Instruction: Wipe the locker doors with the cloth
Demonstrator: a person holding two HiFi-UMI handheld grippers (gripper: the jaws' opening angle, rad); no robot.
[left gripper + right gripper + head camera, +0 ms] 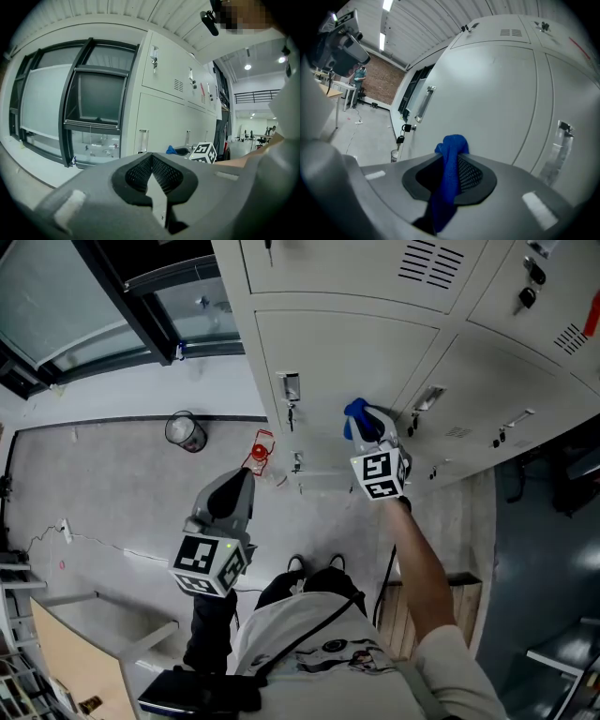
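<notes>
Pale grey locker doors fill the upper right of the head view. My right gripper reaches out to a lower door and is shut on a blue cloth, which bunches up out of its tips. In the right gripper view the cloth hangs between the jaws of the right gripper, close to the door; contact is not clear. My left gripper hangs low over the floor, away from the lockers. In its own view the left gripper is shut on nothing.
A handle with hanging keys sits left of the cloth, and more handles lie to the right. On the floor lie a black wire bin and a red object. A dark-framed window is at upper left.
</notes>
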